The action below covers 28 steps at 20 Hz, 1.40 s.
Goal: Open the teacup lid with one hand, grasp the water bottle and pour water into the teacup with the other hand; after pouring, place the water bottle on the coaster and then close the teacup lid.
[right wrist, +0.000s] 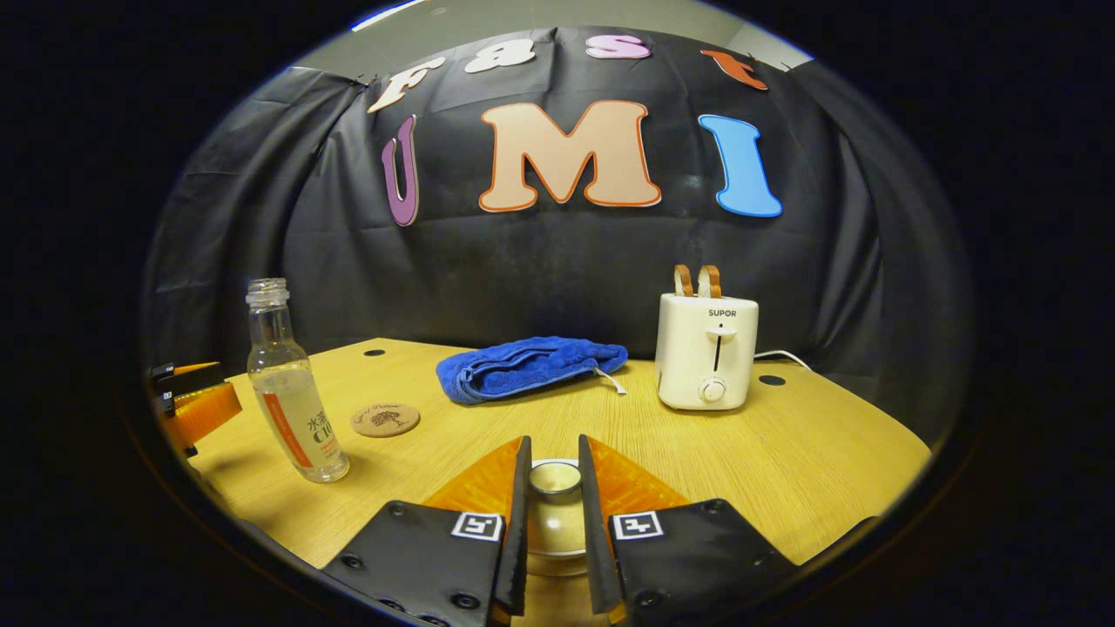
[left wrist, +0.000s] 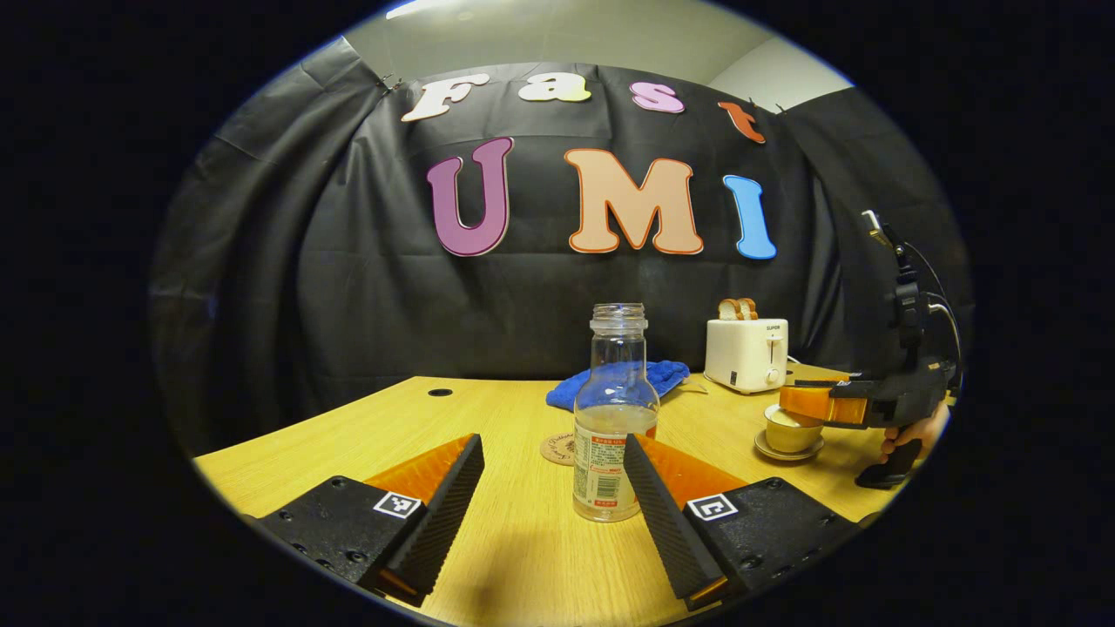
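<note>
A clear uncapped water bottle (left wrist: pixel 612 418) (right wrist: pixel 292 392), partly filled, stands upright on the wooden table (left wrist: pixel 488 418). My left gripper (left wrist: pixel 554 444) is open, a finger on each side of the bottle with a wide gap on the left; its fingers (right wrist: pixel 187 401) also show at the table's left edge. A round cork coaster (left wrist: pixel 557 449) (right wrist: pixel 385 420) lies just behind the bottle. The pale teacup (left wrist: pixel 788 431) sits on a saucer at the right. My right gripper (right wrist: pixel 552 453) (left wrist: pixel 806 402) is shut on the knob of the teacup lid (right wrist: pixel 555 479), held by a hand (left wrist: pixel 915 431).
A crumpled blue towel (left wrist: pixel 618 379) (right wrist: pixel 531 366) lies at the back of the table. A white toaster (left wrist: pixel 746 353) (right wrist: pixel 706 361) with two bread slices stands at the back right, its cord trailing rightward. Bare tabletop lies left of the bottle.
</note>
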Tool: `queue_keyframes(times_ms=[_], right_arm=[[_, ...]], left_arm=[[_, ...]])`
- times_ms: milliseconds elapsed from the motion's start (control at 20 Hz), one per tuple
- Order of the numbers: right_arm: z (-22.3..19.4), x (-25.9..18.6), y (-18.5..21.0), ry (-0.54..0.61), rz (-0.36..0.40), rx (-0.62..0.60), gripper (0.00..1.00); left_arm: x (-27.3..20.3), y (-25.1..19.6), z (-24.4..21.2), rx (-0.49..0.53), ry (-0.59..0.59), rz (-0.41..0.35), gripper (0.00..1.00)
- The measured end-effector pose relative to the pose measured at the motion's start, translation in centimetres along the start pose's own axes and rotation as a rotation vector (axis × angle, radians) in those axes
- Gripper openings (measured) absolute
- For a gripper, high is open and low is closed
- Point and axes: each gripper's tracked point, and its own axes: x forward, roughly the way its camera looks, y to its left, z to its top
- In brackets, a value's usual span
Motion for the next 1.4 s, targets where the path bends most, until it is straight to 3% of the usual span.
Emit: queue_keyframes(times_ms=[400,950,1050,1300,1400], right_arm=[[0.9,-1.9,-2.5,-0.085,-0.075,0.029,0.31],[1.1,-6.0,-7.5,-0.134,-0.234,0.037,0.31],[1.1,-6.4,-7.6,-0.133,-0.226,0.036,0.31],[1.0,-7.5,-8.7,-0.134,-0.246,0.038,0.31],[1.0,-7.6,-9.3,-0.135,-0.26,0.038,0.31]], left_arm=[[0.6,-2.5,0.0,-0.002,-0.001,-0.137,0.94],[5.0,-4.3,-1.2,0.0,0.062,-0.207,0.95],[5.7,-4.4,-1.5,0.0,0.076,-0.218,0.88],[7.3,-4.6,-2.8,0.006,0.177,-0.232,0.87],[7.3,-4.7,-3.0,0.012,0.19,-0.241,0.74]])
